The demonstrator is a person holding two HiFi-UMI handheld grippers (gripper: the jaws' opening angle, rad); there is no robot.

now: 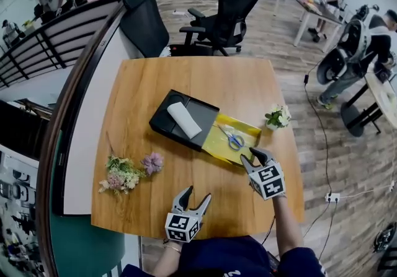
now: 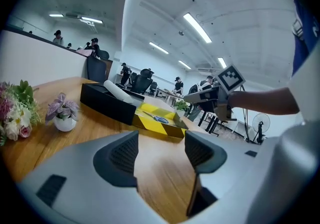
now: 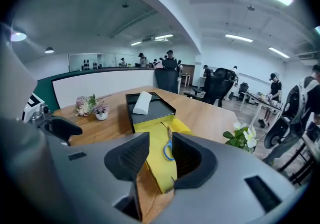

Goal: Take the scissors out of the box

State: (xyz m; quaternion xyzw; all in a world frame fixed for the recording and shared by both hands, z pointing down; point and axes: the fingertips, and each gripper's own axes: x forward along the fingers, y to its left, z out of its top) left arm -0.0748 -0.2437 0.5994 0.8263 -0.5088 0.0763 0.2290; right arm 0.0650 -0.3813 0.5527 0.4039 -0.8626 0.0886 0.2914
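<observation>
Lying flat in the yellow tray (image 1: 216, 147), the scissors (image 1: 234, 140) show blue handles. Tray is slid out of the black box (image 1: 162, 119), which sits mid-table (image 1: 217, 80); a white roll (image 1: 184, 119) rests on the box top.

Right gripper (image 1: 255, 155): at the tray's near corner, fingers released, jaws apart. Tray edge and scissor handles are seen through the gap; pads press on nothing.

Left gripper (image 1: 196, 195): near the table's front edge, well apart from the box, fingers released, only bare wood between the jaws.

A white-flower pot (image 1: 277, 117) stands just right of the tray. A bouquet (image 1: 121, 175) and a purple plant (image 1: 152, 162) are at the left.
</observation>
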